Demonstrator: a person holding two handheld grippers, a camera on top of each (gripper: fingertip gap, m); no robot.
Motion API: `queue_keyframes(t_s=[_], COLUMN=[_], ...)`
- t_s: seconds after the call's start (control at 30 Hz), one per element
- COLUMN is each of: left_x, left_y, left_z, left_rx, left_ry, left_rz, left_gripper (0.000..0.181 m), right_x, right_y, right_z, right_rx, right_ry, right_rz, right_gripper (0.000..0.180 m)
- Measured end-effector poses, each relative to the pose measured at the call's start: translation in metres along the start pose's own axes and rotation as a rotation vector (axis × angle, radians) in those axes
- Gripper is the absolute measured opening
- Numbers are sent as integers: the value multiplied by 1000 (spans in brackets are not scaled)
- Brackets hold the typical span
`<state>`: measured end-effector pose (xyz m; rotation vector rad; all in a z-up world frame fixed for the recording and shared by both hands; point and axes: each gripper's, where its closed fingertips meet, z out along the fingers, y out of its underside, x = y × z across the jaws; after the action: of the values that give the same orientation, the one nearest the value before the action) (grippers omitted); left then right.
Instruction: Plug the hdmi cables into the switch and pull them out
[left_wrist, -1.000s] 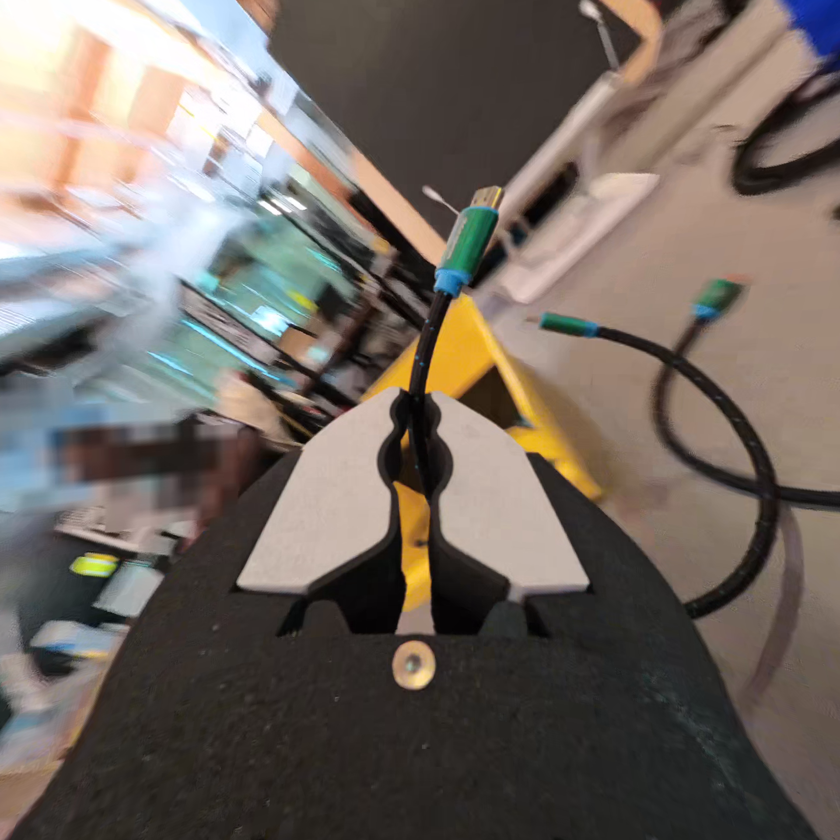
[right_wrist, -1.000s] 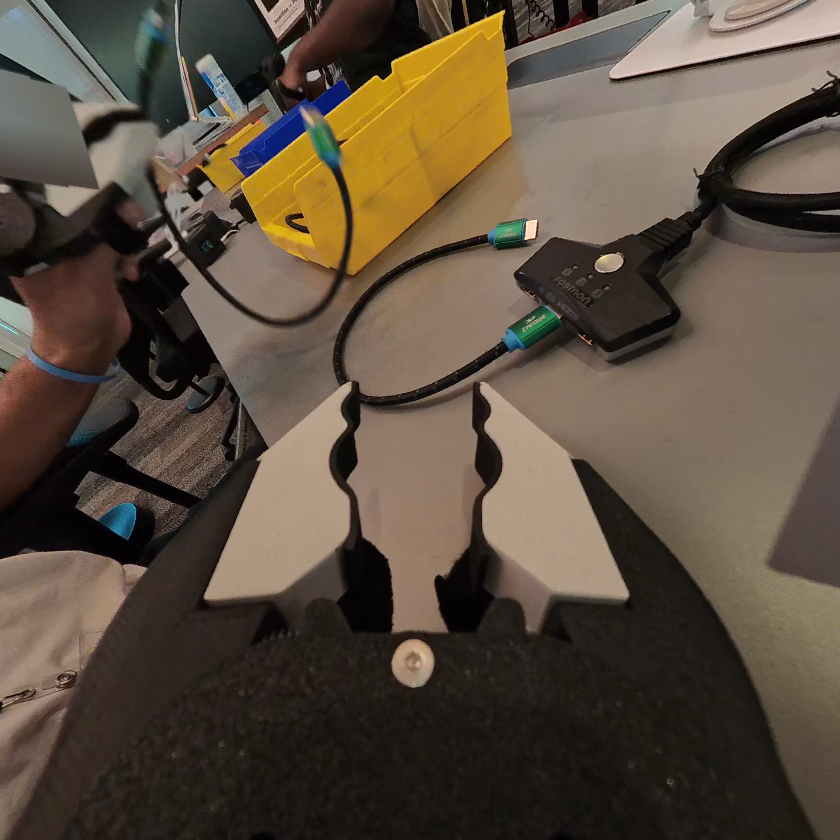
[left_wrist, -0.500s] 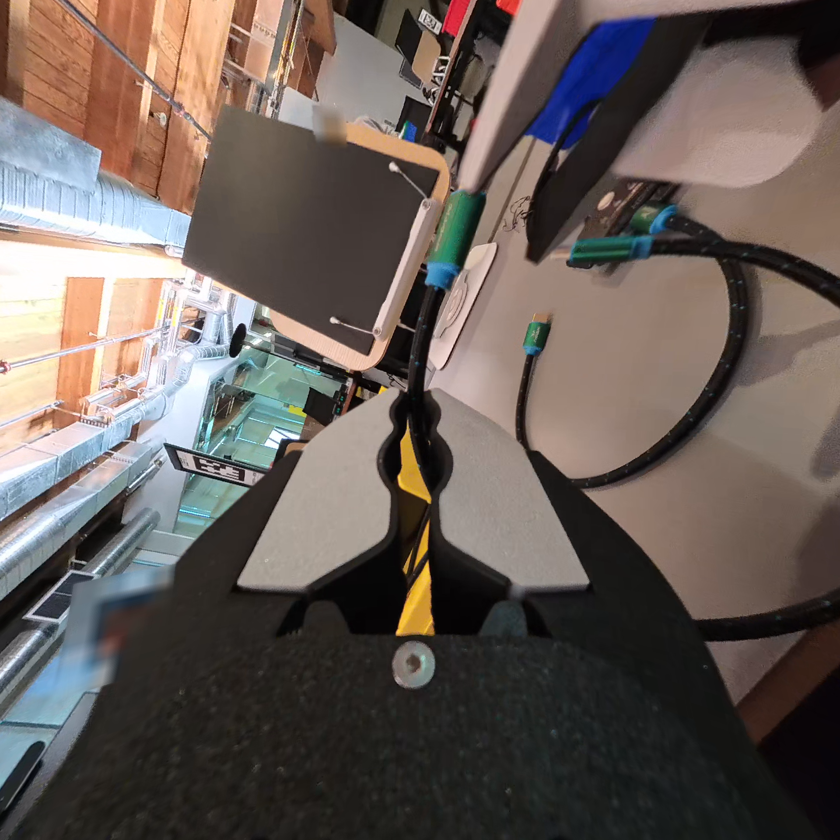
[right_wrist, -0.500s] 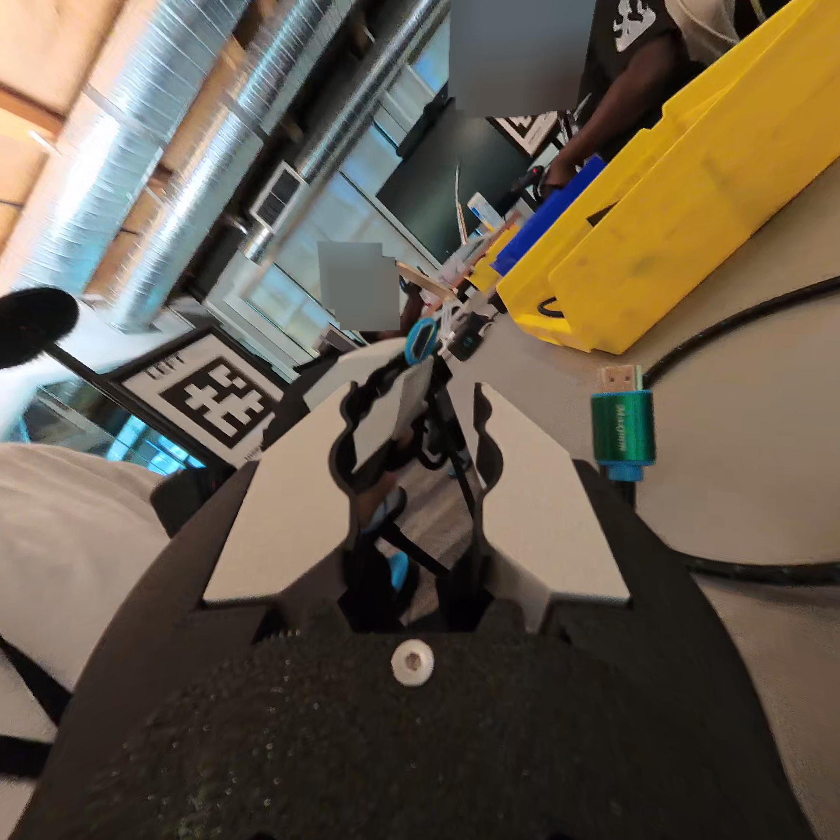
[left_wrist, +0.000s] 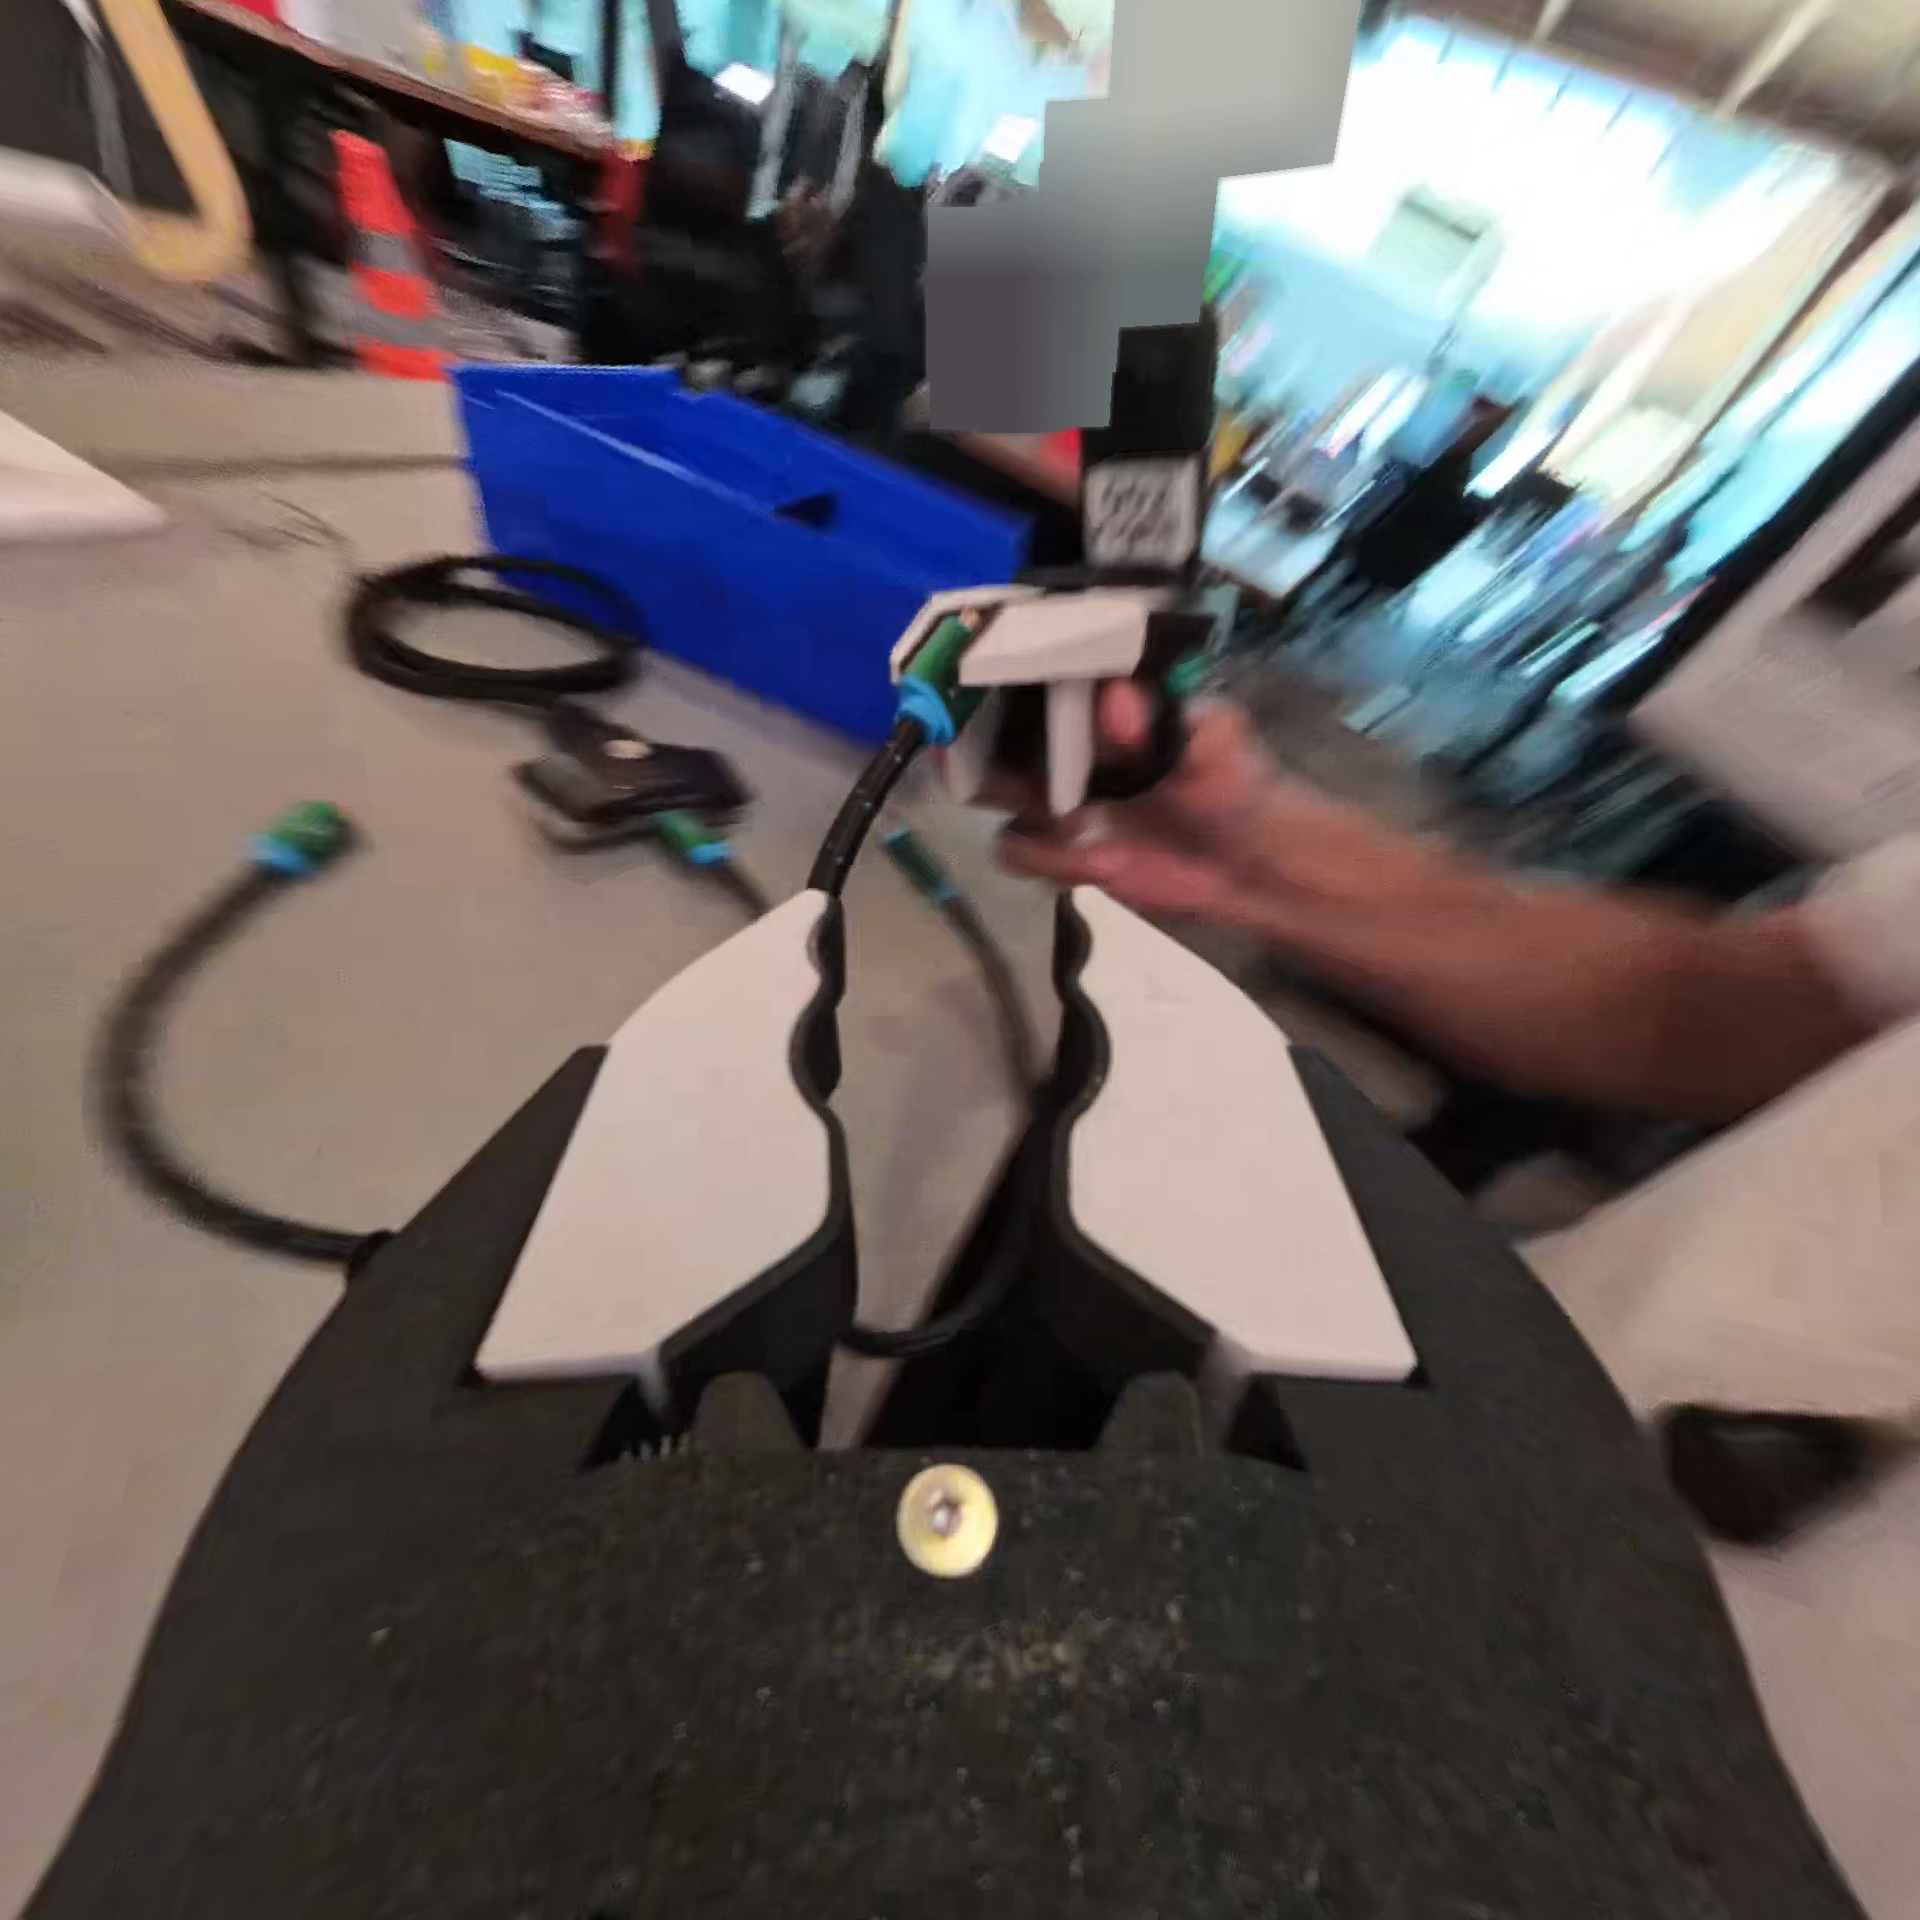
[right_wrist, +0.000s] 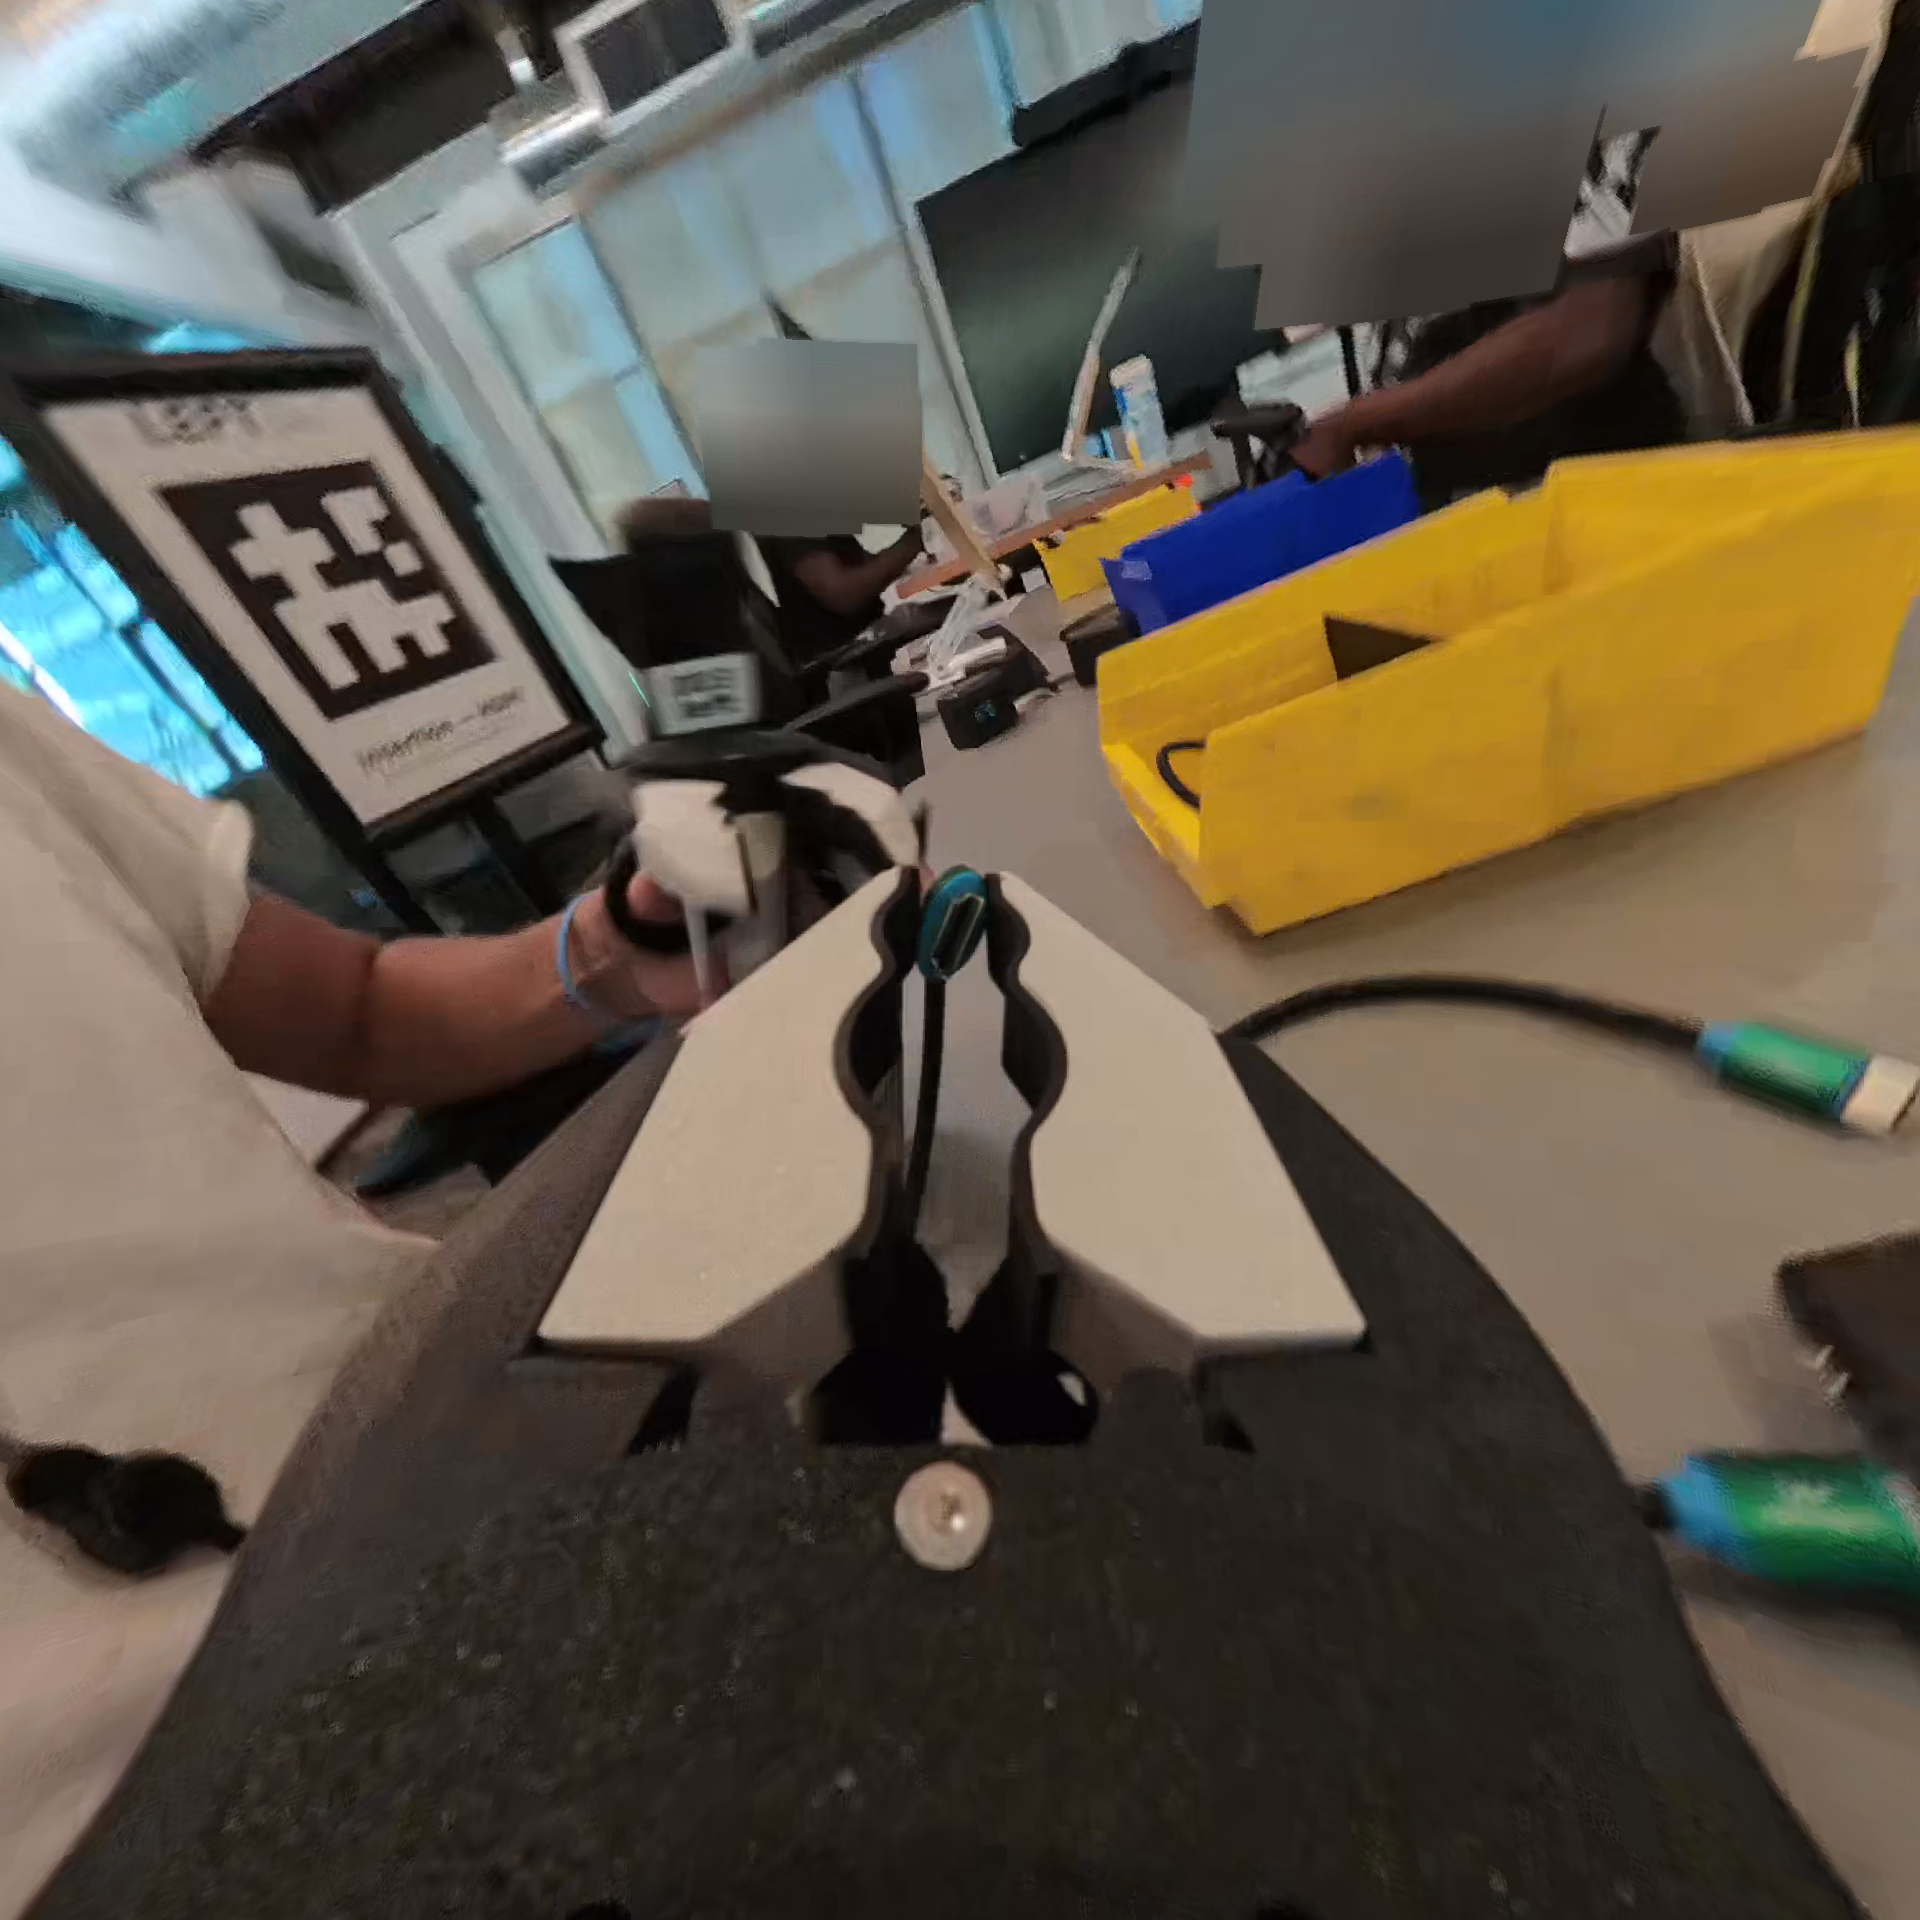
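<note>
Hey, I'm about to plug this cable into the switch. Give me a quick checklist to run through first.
1. Right tongs clamped on the held plug: ok.
2. Left tongs open: ok.
3. Cable clear of the left tongs: not ok, it runs between them.
4. Held plug aimed at the switch: not ok, its end faces the right wrist camera.
5. Free port on the switch: cannot tell, too blurred.

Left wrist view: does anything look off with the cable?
Yes. The black cable runs loose through the left gripper's open jaws, ungripped, while its green HDMI plug is pinched in mid-air by the right gripper, well away from the switch on the table.
</note>
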<state>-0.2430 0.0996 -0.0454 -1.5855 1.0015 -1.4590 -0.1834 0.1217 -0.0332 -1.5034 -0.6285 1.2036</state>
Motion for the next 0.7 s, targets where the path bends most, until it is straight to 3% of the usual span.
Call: queue_keyframes(t_s=[0.07, 0.13, 0.3, 0.37, 0.43, 0.57, 0.7], left_x=[-6, -24, -39, -32, -24, -5, 3], left_y=[-12, -11, -2, -3, -2, 5, 8], left_z=[-15, -25, -26, -20, -14, -8, -8], left_rx=[106, 160, 222, 212, 194, 127, 105], left_ry=[172, 234, 310, 351, 377, 436, 475], left_rz=[-268, -444, -647, -649, -636, -604, -613], left_gripper=[41, 41, 38, 37, 35, 35, 34], right_x=[-6, -10, -14, -21, -26, -32, -41], right_y=[-9, -22, -109, -118, -98, -14, 15], right_z=[-3, -6, -24, -14, 6, 40, 46], right_rx=[2, 23, 96, 32, -27, -88, -60], right_ry=[-25, -13, 272, 293, 216, 19, -113], right_rz=[-125, -247, -732, -911, -952, -953, -794], right_gripper=[12, 12, 10, 11, 11, 11, 11])
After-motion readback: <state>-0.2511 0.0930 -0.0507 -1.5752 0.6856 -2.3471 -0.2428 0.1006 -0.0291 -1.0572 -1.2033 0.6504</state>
